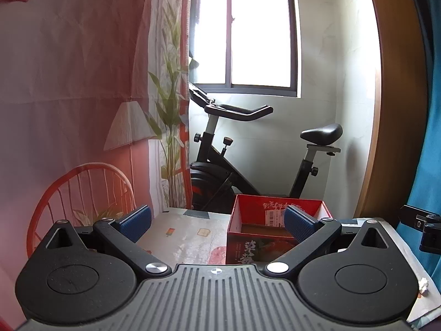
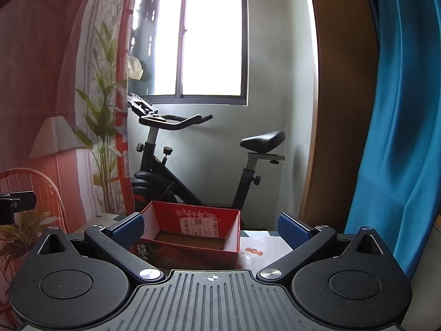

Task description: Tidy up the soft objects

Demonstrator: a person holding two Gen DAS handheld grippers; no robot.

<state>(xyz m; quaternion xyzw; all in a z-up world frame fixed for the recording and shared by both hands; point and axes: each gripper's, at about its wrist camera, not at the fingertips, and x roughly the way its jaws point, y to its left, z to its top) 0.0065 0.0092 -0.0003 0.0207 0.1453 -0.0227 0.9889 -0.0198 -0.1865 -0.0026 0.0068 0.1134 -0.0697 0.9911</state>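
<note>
The box (image 2: 190, 237) is red outside with white script, a white barcode label on its inner wall, and a brown floor. The grippers' (image 1: 217, 220) pads (image 2: 128, 230) are blue and finely dotted on black arms, and the table (image 1: 187, 237) is pale with small coloured prints. Behind stand a black bike (image 2: 193, 165), a teal curtain (image 2: 399, 138) and a pinkish-red cloth (image 1: 69, 82) printed with green leaves.

Both my cameras sit low over the tabletop (image 1: 187, 231), each looking forward along its own hand-held gripper toward the window wall. My left one sees the open red box (image 1: 275, 220) to its right; my right one sees the same box (image 2: 193, 231) nearly straight ahead, close. Both share the exercise bike (image 1: 248, 160) and the window (image 2: 209, 35) beyond.
</note>
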